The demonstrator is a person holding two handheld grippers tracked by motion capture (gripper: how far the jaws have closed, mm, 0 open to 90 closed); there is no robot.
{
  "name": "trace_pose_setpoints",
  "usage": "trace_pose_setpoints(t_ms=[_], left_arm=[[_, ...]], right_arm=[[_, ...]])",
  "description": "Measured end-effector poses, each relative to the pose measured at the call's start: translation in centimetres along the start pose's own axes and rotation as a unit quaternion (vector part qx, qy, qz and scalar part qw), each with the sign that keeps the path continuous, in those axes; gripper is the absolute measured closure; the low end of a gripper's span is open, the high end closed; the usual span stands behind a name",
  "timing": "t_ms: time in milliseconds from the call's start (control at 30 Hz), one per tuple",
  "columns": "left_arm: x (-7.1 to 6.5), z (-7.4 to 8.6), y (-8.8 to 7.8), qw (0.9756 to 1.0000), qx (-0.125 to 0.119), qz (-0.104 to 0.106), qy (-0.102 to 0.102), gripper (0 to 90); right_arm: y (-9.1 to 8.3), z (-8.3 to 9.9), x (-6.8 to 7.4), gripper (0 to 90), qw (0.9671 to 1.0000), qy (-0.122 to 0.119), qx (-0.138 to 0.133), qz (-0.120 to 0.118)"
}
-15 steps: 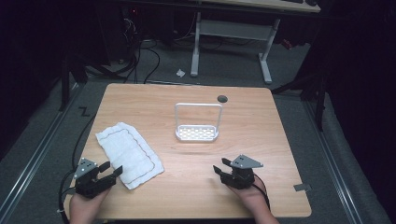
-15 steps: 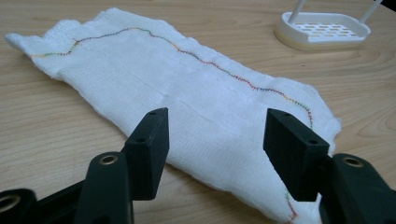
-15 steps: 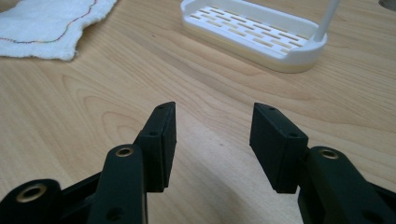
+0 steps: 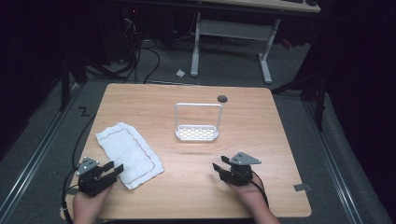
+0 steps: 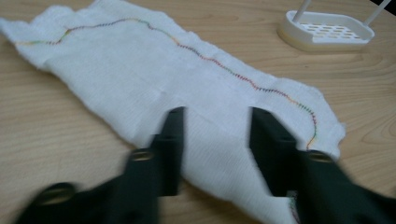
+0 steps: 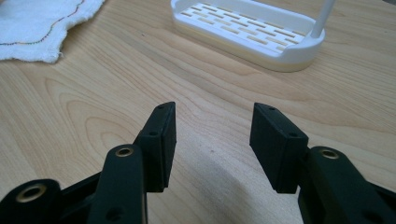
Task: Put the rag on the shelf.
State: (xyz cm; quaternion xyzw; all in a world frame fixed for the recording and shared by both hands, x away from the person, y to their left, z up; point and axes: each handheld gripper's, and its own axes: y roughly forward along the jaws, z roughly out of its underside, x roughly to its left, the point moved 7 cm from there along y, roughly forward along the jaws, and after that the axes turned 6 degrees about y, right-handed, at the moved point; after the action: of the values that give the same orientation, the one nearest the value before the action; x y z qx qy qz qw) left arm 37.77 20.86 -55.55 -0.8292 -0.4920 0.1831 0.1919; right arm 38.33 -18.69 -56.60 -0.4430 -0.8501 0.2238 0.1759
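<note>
A white cloth [image 4: 128, 154] with a coloured stitched line near its edge lies flat on the left of the wooden table [image 4: 261, 130]. My left gripper [image 4: 113, 168] is at the cloth's near right corner. In the left gripper view its black jaws [image 5: 215, 114] stand open just over the cloth [image 5: 140, 74], which is not pinched, and the picture is a little blurred. My right gripper [image 4: 220, 163] hovers open over bare wood at the front right, with nothing between its jaws [image 6: 212, 109]. A white slotted tray with a tall hoop handle [image 4: 197, 133] stands at the table's middle, ahead of the right gripper [image 6: 247, 28].
A dark round hole [image 4: 222, 98] sits near the table's far edge. A small grey tab [image 4: 302, 187] lies at the front right corner. Beyond the table are cables and a white desk frame [image 4: 231, 32] on the floor.
</note>
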Motion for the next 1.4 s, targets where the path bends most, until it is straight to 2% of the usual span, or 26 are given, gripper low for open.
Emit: trace_pose_setpoints(t_ms=[67,100,133,167,200,233,333,367,400,433,467,567,700,733,767,867,933,967,1000,1033,1067,1100,1167,1267,1333,1400], left_arm=[[-0.6,-0.4,0.9,0.9997,0.016,-0.005,0.016,90.0],[-1.1,0.0,2.4,0.9978,0.052,-0.009,0.040,90.0],[-1.1,0.0,2.4,0.9978,0.052,-0.009,0.040,90.0],[-1.4,0.7,3.3,0.9952,0.080,-0.007,0.055,90.0],[-1.7,1.1,3.8,0.9942,0.088,-0.006,0.062,90.0],[-2.0,1.1,3.8,0.9941,0.086,-0.008,0.065,90.0],[-3.7,1.3,3.9,0.9925,0.088,0.011,0.084,90.0],[-5.5,1.5,3.9,0.9895,0.092,0.026,0.109,90.0],[-5.5,1.5,3.9,0.9895,0.092,0.026,0.109,90.0],[-7.6,1.8,4.1,0.9860,0.088,0.055,0.131,90.0],[-7.6,1.8,4.1,0.9860,0.088,0.055,0.131,90.0],[-10.1,1.9,4.6,0.9817,0.087,0.085,0.146,90.0],[-13.4,2.0,5.3,0.9741,0.086,0.125,0.168,90.0],[-14.5,2.0,5.5,0.9755,0.080,0.136,0.154,90.0],[-15.1,2.0,5.6,0.9703,0.086,0.144,0.175,90.0],[-17.1,2.1,5.9,0.9658,0.084,0.163,0.184,90.0],[-18.3,2.3,6.1,0.9633,0.082,0.174,0.188,90.0],[-19.4,2.4,6.1,0.9595,0.080,0.185,0.197,90.0],[-19.8,2.5,6.1,0.9577,0.080,0.187,0.203,90.0],[-19.8,2.5,6.1,0.9577,0.080,0.187,0.203,90.0],[-20.1,2.5,6.1,0.9555,0.080,0.190,0.211,90.0],[-20.1,2.5,6.1,0.9555,0.080,0.190,0.211,90.0],[-20.0,2.5,6.1,0.9565,0.080,0.198,0.199,90.0],[-19.9,2.5,6.0,0.9568,0.082,0.201,0.194,86.5],[-19.6,2.2,5.9,0.9594,0.085,0.199,0.181,82.6],[-19.2,2.1,5.8,0.9603,0.083,0.193,0.184,77.8]], right_arm=[[0.1,0.1,0.3,52.5,1.0000,-0.008,0.004,0.002],[0.0,0.1,0.4,54.9,1.0000,-0.008,0.005,0.003],[0.0,0.1,0.4,54.9,1.0000,-0.008,0.005,0.003],[-0.1,0.1,0.5,58.9,0.9999,-0.012,0.004,0.000],[-0.5,0.0,0.7,66.2,0.9999,-0.006,0.003,-0.013],[-0.6,-0.1,0.8,68.0,0.9999,-0.006,0.001,-0.016],[-0.8,-0.3,0.7,71.9,0.9998,-0.006,0.000,-0.017],[-0.8,-0.3,0.7,73.2,0.9998,-0.006,-0.001,-0.017],[-0.8,-0.3,0.7,74.1,0.9998,-0.006,-0.001,-0.018],[-0.8,-0.3,0.7,75.3,0.9998,-0.005,-0.001,-0.019],[-0.9,-0.4,0.8,78.0,0.9998,-0.007,-0.004,-0.018],[-1.1,-0.7,1.1,82.8,0.9996,-0.015,-0.010,-0.021],[-1.1,-0.8,1.7,87.8,0.9991,-0.026,-0.012,-0.031],[-1.1,-0.8,1.7,87.8,0.9991,-0.026,-0.012,-0.031],[-1.0,-0.8,1.9,89.0,0.9990,-0.029,-0.011,-0.034],[-1.0,-1.2,2.6,90.0,0.9982,-0.049,-0.015,-0.031],[-1.0,-1.4,2.7,90.0,0.9982,-0.049,-0.016,-0.032],[-0.9,-1.5,3.1,90.0,0.9980,-0.046,-0.015,-0.041],[-0.8,-1.5,3.4,90.0,0.9977,-0.048,-0.010,-0.047],[-0.4,-1.4,3.7,90.0,0.9975,-0.048,-0.004,-0.052],[0.0,-1.2,4.0,90.0,0.9970,-0.053,0.004,-0.056],[0.0,-1.2,4.0,90.0,0.9970,-0.053,0.004,-0.056],[1.3,-0.5,4.9,90.0,0.9957,-0.063,0.034,-0.058],[2.6,0.6,5.0,90.0,0.9941,-0.078,0.062,-0.043],[2.8,1.0,4.9,90.0,0.9934,-0.083,0.069,-0.037],[2.1,1.4,5.1,90.0,0.9935,-0.082,0.072,-0.035]])
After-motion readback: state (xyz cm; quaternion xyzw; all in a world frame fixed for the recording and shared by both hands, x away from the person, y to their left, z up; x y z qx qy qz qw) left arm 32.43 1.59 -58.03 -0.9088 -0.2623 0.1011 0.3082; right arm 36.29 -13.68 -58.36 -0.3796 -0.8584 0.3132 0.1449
